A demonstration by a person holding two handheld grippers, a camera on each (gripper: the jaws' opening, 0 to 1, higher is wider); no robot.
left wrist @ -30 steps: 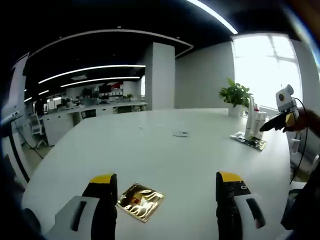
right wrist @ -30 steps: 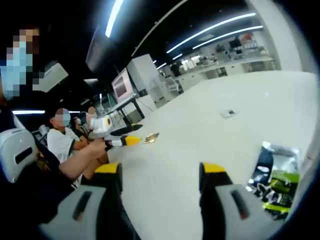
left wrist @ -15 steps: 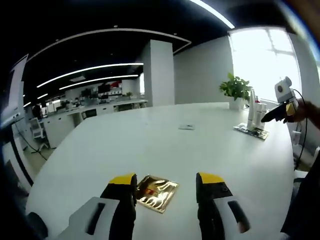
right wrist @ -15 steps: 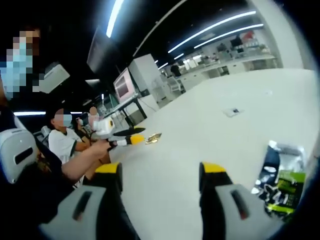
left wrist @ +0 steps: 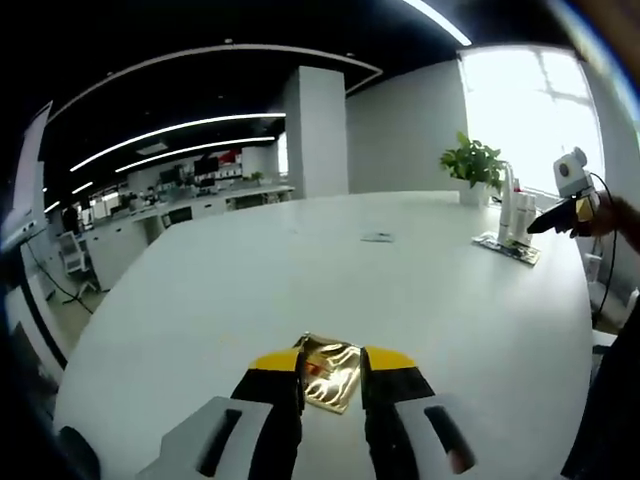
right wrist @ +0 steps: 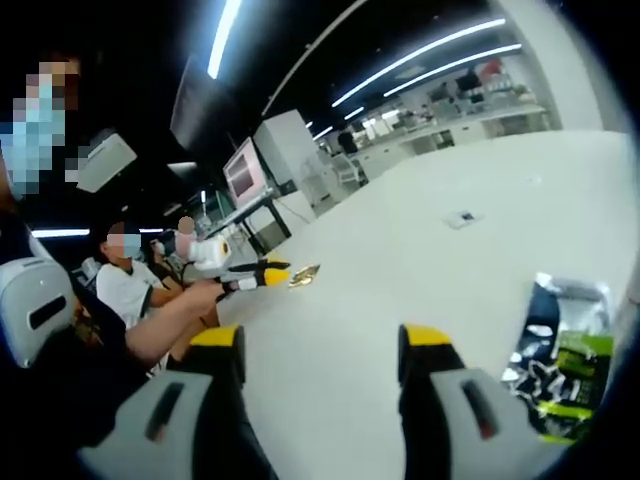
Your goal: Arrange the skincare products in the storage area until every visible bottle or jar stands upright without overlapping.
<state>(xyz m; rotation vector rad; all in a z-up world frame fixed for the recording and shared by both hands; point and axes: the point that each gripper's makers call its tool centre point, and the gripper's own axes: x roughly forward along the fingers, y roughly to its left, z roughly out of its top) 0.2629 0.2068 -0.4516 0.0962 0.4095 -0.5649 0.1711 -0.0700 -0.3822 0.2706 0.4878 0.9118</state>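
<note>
left hand-held gripper (left wrist: 331, 367): jaws narrowed onto gold sachet (left wrist: 329, 360), pickup starting | right hand-held gripper (right wrist: 318, 345): jaws apart, idle

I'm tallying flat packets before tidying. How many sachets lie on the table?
2: a gold sachet between the left gripper jaws, and a dark green-printed sachet beside the right gripper. Others may be hidden.

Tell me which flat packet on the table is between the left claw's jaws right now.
The gold foil sachet, framed by the left claw; the dark, green-printed packet lies beside the right claw.
</note>
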